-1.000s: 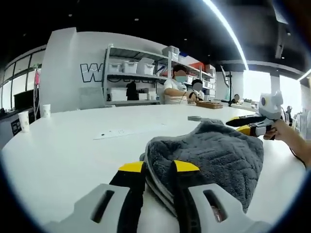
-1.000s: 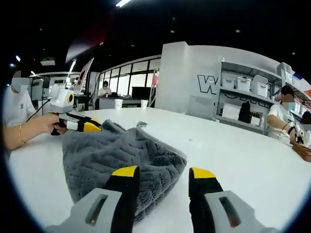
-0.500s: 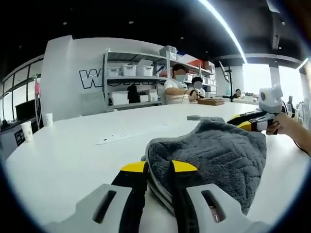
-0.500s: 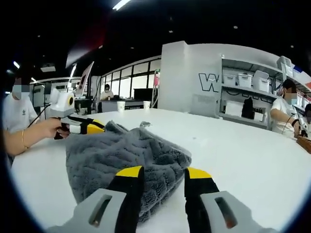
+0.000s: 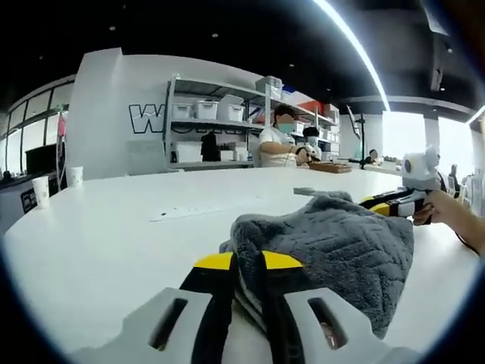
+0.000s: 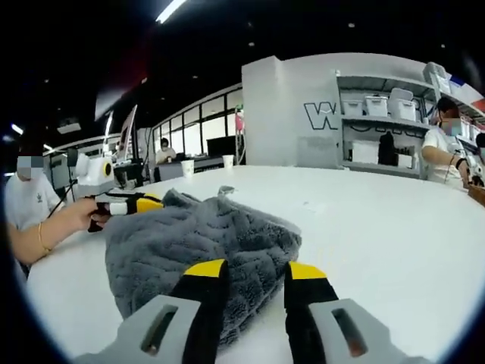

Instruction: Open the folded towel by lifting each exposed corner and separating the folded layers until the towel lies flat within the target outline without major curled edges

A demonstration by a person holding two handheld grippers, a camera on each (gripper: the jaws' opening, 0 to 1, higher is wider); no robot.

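Two claws sat at opposite corners of the grey towel [image 5: 333,250], bunched on the white desk [image 5: 98,235].
My left claw [image 5: 248,262] was clamped on its near corner; my right claw [image 6: 254,269], jaws apart, straddled the far corner.

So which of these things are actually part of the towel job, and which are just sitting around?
Part of the job:
- grey towel, bunched, not yet flat
- left gripper, pinching a towel edge
- right gripper, at the towel's other side
- white table it lies on

Just lying about:
- paper cups
- shelves of storage bins
- people at the far bench
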